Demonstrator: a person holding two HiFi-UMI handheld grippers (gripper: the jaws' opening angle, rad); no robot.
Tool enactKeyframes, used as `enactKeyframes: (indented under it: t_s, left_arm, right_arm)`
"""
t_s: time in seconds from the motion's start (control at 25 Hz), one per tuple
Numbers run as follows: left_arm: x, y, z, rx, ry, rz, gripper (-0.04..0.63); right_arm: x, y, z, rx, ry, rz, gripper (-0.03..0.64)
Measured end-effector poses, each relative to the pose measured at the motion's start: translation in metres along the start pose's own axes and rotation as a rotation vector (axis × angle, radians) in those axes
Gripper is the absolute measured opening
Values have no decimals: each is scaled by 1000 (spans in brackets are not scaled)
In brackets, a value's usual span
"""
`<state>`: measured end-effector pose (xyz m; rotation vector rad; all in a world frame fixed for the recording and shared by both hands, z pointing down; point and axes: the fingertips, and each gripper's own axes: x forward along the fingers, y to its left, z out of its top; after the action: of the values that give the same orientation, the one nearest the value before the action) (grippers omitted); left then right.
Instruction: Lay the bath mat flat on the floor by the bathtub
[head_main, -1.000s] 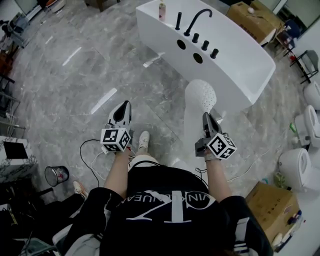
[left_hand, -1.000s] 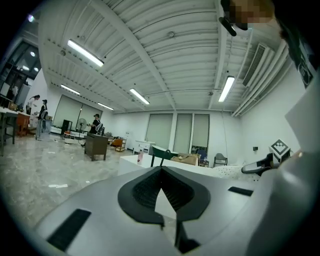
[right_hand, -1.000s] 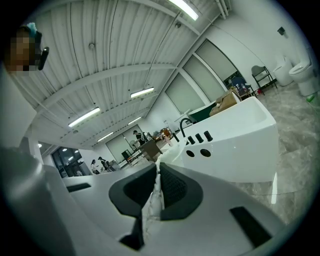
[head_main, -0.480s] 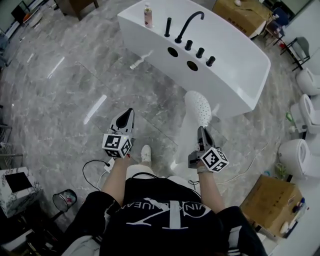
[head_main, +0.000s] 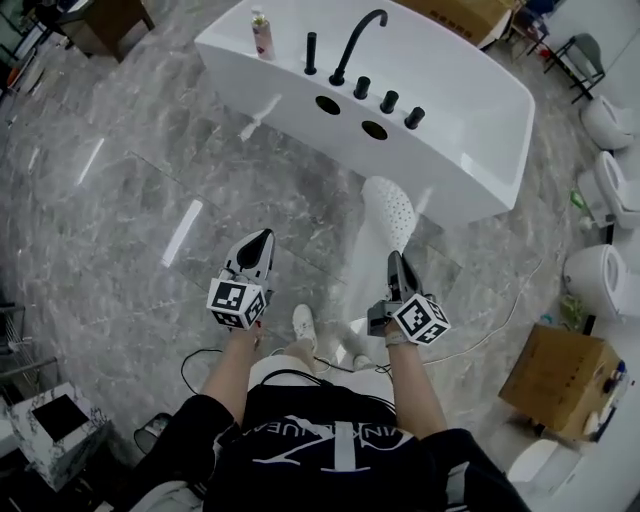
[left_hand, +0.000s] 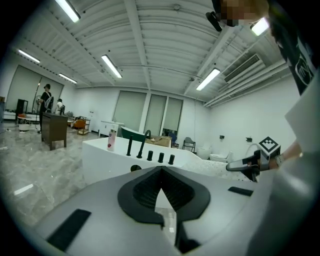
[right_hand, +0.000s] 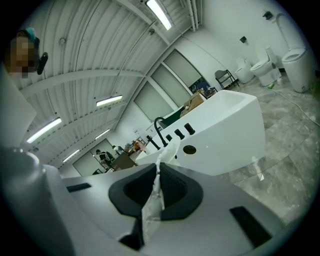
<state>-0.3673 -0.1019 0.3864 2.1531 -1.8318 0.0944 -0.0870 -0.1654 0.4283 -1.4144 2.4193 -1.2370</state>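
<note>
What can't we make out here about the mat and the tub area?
- Bath mat: hangs bunched from right tool, so full shape unreadable in any view.
- Bottle label: too small, head view.
- Bathtub far rim: cut by head view's top edge.

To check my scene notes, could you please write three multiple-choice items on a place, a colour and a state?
1. The bottle stands: A on the bathtub rim; B on the floor; C on a box.
2. The faucet is: A white; B black; C gold.
3. The bath mat: A lies flat; B is held by the right gripper; C lies in the bathtub.
Key: A, it stands beside the faucet; B, dark against the white bathtub; B, the shut jaws pinch its edge.
</note>
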Motion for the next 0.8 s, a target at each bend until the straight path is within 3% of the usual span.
enactKeyframes:
  t_s: [0.44,0.8]
  left_arm:
    - [81,19,-56,14,40,-151,15]
    - [133,22,-97,28,62,-188,15]
  right_arm:
    - [103,-32,-56,70,-31,-41,37]
    - [194,-48,-68,197,-152,-23,37]
